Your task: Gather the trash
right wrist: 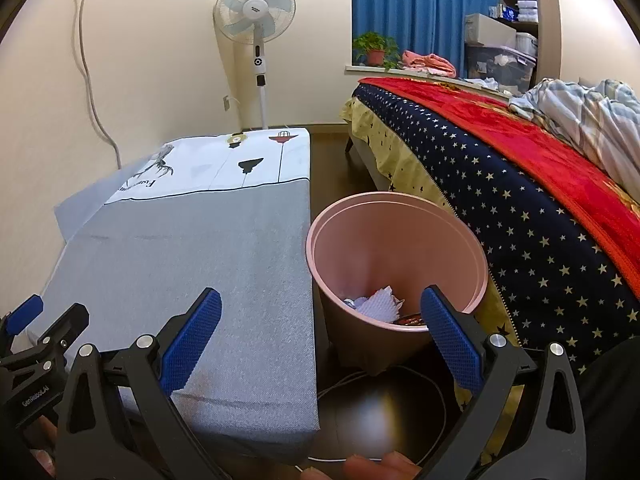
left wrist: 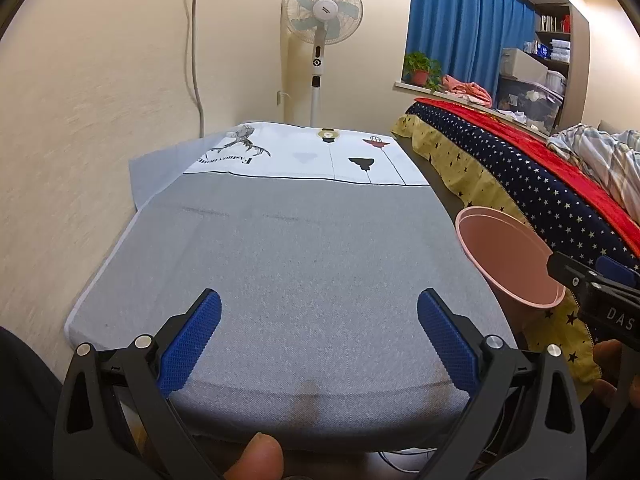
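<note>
In the left wrist view, the left hand-held gripper [left wrist: 319, 338] is spread and empty over the grey cloth-covered surface [left wrist: 288, 264]; the round pink plastic bin [left wrist: 508, 258] is seen to its right, contents hidden. In the right wrist view, the right hand-held gripper [right wrist: 320, 338] is spread, and crumpled white paper [right wrist: 378, 304] is shown inside the bin on the floor just ahead, between surface and star-patterned bed [right wrist: 520, 208].

Pink bin [right wrist: 396, 256]: base hidden behind its own rim and the right tongs [right wrist: 320, 336]; the dark printed item under the crumpled paper [right wrist: 378, 304] is unreadable. Left-wrist view: bin [left wrist: 508, 256] partly covered by the right tongs; shelf contents too small to identify
</note>
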### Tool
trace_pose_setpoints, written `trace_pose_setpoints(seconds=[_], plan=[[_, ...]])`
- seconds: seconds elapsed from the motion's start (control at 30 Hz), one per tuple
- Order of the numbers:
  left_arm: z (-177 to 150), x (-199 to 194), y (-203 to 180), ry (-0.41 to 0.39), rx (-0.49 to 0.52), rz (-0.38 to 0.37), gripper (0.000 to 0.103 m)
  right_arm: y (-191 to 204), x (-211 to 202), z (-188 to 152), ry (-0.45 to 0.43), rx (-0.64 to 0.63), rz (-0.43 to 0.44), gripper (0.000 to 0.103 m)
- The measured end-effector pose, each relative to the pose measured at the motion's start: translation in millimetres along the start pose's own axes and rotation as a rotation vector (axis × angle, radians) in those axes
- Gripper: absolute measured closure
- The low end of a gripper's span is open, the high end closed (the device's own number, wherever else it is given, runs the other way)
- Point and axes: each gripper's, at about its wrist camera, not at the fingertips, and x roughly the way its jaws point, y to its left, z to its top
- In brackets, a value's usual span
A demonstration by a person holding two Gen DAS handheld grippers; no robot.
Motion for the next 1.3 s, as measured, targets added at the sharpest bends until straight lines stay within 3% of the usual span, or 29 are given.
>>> trace_pose_setpoints(seconds=[1.3], plan=[[-5.5, -1.5, 1.7, 0.003, -0.012, -0.001, 0.008, 3.7, -1.6, -1.0, -0.003, -0.014, -0.004, 0.005]])
